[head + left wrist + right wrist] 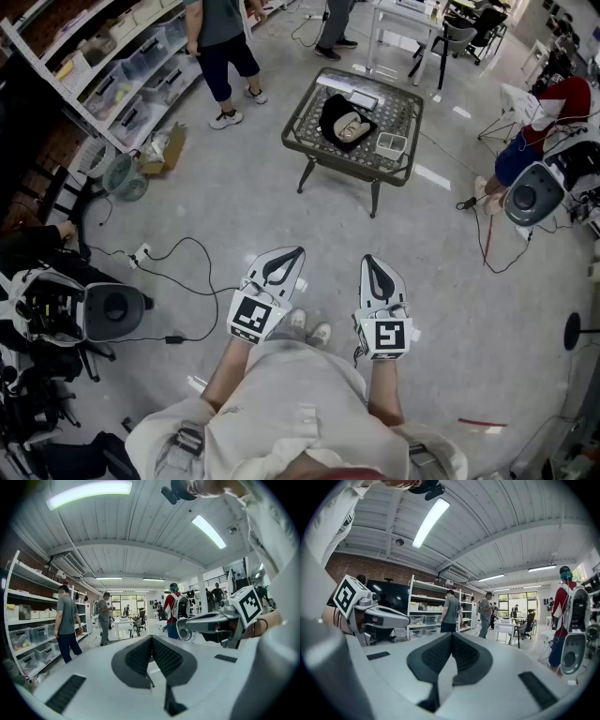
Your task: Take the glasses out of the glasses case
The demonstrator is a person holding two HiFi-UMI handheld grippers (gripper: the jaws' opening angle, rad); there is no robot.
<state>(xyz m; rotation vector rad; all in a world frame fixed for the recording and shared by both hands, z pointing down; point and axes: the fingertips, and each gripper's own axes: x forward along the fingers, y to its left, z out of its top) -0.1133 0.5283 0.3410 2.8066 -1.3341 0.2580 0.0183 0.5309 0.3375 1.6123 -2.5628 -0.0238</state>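
A pale concrete floor (234,206) fills the frame. Along its left side runs a long rack of shelves (89,56) stacked with clear storage bins. A person in dark clothes (222,47) stands by the rack. Another in red (544,117) sits at the right edge.

Ahead of me, well apart from both tools, stands a low mesh-topped table (305,122) on dark legs.

I stand with both bare forearms held out in front of my body, side by side and near level, both aimed toward that table. My left gripper (299,250) angles slightly inward and my right gripper (367,259) runs almost straight ahead. Each carries its marker cube close to my wrist. My shoes (309,328) show on the floor between them.

The left gripper view shows its two dark ribbed pads pressed flat together, with nothing between them. The right gripper view shows the same: jaws fully closed and empty.

On the tabletop the black glasses case (330,120) lies open, and a pale beige shape (349,128) rests inside it. It is too small for me to say whether this is the glasses.

Just beside the case, toward the table's right corner, sits a small grey tray (391,142). I cannot make out its contents.
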